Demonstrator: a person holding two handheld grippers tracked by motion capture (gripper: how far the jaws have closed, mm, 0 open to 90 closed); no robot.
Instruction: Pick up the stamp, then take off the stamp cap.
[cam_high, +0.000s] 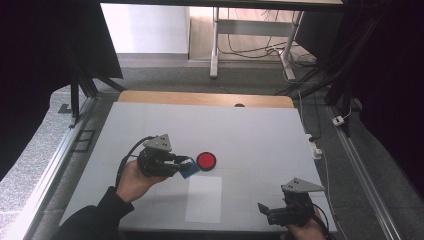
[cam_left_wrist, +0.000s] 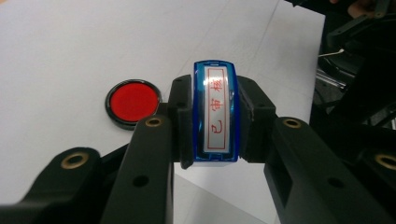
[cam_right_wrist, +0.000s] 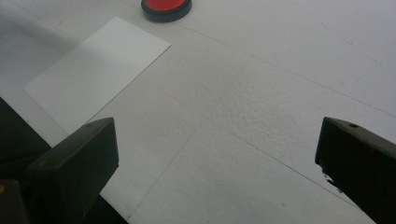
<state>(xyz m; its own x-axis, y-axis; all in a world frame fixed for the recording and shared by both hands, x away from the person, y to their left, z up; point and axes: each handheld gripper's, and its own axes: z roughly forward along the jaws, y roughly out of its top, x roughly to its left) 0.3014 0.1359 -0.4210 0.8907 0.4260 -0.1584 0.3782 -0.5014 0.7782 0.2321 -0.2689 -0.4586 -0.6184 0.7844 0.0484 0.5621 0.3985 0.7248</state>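
The left gripper clamps a blue stamp, label up, so its face can likely go down on the ink pad just past the jaws. Paper lies below the stamp, bare table around. The right gripper, near the front edge, gapes empty.

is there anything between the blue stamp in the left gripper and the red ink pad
Nothing visible stands in the way. The blue rectangular stamp is clamped in the left gripper, and only bare white table lies between it and the round red ink pad. The white paper sheet lies nearer the person, off that path.
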